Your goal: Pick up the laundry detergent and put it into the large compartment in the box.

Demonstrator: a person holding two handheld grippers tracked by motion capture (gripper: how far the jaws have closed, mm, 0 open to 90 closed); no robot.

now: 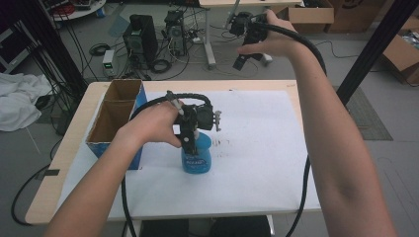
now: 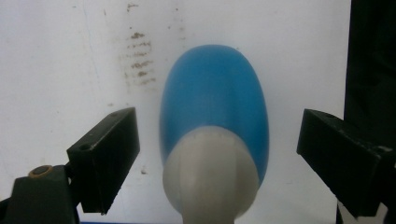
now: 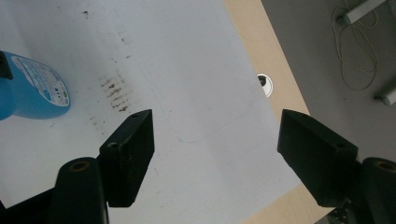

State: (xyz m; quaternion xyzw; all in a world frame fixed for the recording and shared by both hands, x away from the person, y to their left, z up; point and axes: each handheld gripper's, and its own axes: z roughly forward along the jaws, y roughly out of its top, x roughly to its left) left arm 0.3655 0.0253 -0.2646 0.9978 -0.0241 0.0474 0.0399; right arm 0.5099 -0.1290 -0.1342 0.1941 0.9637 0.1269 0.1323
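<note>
blue bottle (image 1: 196,157) stands upright on the white sheet (image 1: 257,163) near the middle of the surface, just right of the cardboard box (image 1: 117,118). left gripper (image 1: 189,140) directly over it, jaws wide on either side of the white cap (image 2: 210,175), not touching. right gripper (image 1: 245,54) raised beyond the far edge, jaws wide, empty.

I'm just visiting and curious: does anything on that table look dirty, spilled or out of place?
Yes, the white sheet has a patch of brownish smudges just beside the upright blue bottle, like dried stains. Nothing looks spilled; the cardboard box sits upright at the table's left side.
</note>
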